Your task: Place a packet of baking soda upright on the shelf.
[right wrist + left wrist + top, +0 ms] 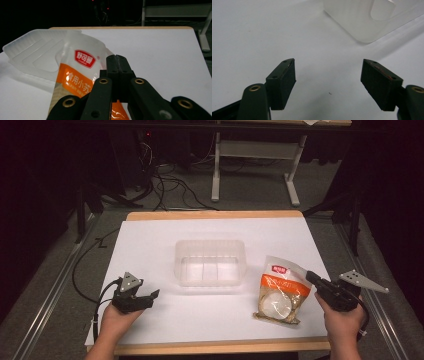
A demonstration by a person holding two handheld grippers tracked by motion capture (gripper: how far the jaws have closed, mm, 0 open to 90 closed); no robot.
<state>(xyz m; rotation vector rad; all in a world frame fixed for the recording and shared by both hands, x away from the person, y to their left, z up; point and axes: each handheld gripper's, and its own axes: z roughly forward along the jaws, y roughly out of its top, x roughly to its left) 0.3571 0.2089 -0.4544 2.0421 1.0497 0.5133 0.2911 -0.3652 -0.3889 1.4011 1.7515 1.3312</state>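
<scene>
An orange and white snack bag [279, 292] with a red label hangs tilted at the table's right, its lower end still on the white surface. My right gripper [310, 276] is shut on the bag's upper right corner; in the right gripper view the jaws [117, 65] are pressed together on the edge of the bag [80, 72]. A clear plastic tub [210, 262] stands empty at the table's middle. My left gripper [152, 296] rests low at the front left, open, with bare table between its pads [284, 82].
The white table sheet [210, 227] is edged by a wooden board. The tub's corner [367, 22] lies ahead and to the right of the left jaws. Cables and a desk frame [255, 165] lie on the dark floor beyond the table.
</scene>
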